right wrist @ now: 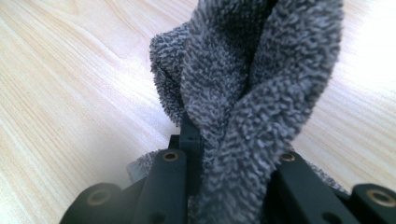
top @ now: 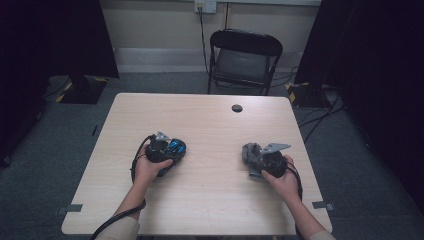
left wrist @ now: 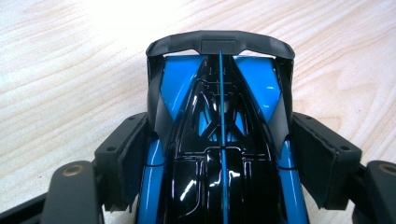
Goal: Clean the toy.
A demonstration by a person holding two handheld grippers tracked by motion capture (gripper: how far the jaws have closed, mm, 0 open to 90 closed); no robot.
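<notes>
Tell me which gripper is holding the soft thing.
The right gripper: it pinches a grey fuzzy cloth, while the left gripper clamps a glossy blue-and-black toy car.

Blue-and-black glossy toy car point(left wrist: 219, 154), grey fuzzy cloth point(right wrist: 247, 93), pale wood-grain table point(top: 210, 120)

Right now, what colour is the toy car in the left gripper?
Glossy black and bright blue toy car, with a dark grey rear wing; clearest in the left gripper view.

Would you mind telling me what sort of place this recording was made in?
Probably a lab or studio set up for recording. A bare wooden table stands on grey carpet, dark curtains hang at both sides, an empty black folding chair faces it, and cables trail across the floor.
</notes>
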